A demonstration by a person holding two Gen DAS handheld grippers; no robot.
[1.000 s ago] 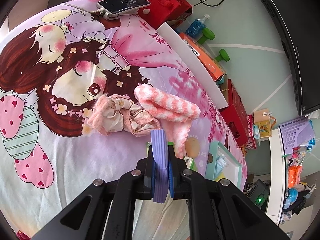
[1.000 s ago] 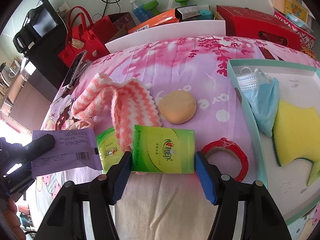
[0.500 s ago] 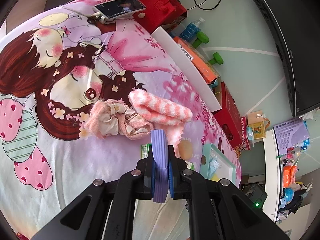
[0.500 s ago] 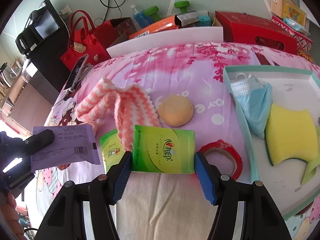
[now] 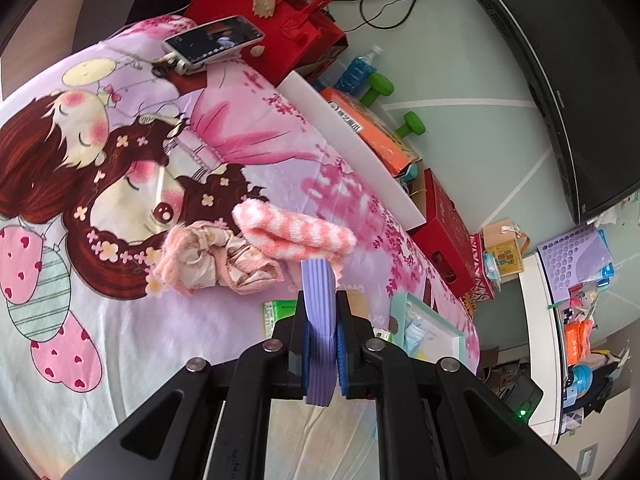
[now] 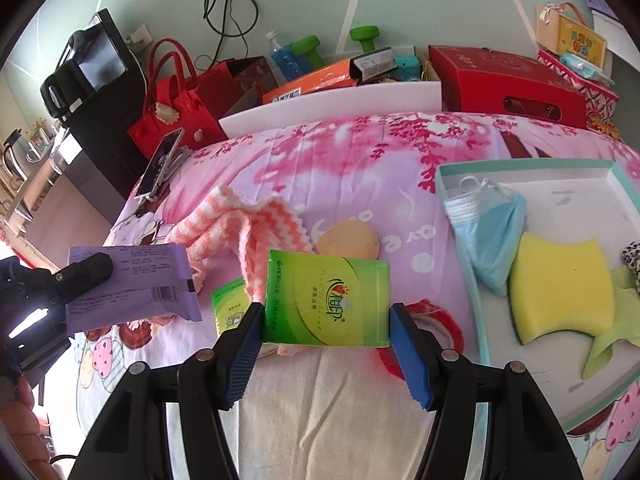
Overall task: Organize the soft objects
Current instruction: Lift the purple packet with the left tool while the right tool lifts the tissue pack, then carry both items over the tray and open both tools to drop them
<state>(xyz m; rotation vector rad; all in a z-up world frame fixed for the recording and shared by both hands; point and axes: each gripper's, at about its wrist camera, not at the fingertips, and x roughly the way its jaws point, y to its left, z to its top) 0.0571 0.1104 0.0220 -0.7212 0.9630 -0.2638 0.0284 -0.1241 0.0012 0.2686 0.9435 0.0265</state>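
Tool fingers (image 5: pixel 344 332) pinch purple packet (image 5: pixel 318 320), its label unreadable edge-on.

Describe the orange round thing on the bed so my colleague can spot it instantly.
Start at the teal-rimmed tray on the pink floral bedsheet. Left of it, just past the striped pink towel, lies the orange sponge ball. It is the only smooth, plain, round item; its neighbours are flat packets or cloth.
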